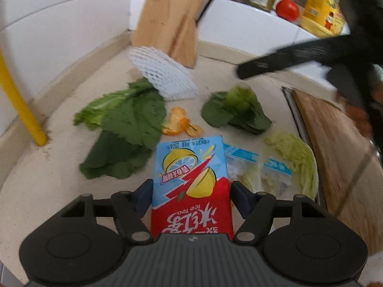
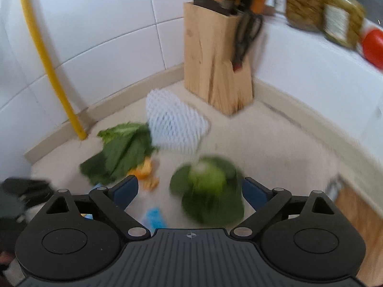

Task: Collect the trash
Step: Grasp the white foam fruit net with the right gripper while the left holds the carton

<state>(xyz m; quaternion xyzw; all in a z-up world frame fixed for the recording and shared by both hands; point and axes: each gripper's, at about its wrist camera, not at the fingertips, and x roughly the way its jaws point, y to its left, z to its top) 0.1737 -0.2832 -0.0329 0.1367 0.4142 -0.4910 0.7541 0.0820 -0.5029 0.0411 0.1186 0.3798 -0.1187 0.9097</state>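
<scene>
1. Red-and-blue ice tea carton point(image 1: 191, 186) pinched in left tongs point(image 1: 191, 191), over tabletop point(image 1: 47, 179), long axis running straight ahead, blue end leading.
2. Right tongs point(image 2: 190, 191) spread wide above leafy greens point(image 2: 210, 191), gripping nothing.

An ice tea carton point(image 1: 191, 179), blue at its far end and red near, printed with lemons, sits lengthwise between the left tongs' point(image 1: 191, 191) pads, which press its sides. On the pale surface point(image 1: 47, 179) beyond it lies the rest of the trash: dark green leaves point(image 1: 129, 129) at ten o'clock, orange peel point(image 1: 178, 125) at twelve, a white foam fruit net point(image 1: 165, 76) farther off near eleven, a small leafy green head point(image 1: 235, 113) at one, a clear blue-printed wrapper point(image 1: 258, 167) and a pale cabbage leaf point(image 1: 299, 160) at three.
</scene>
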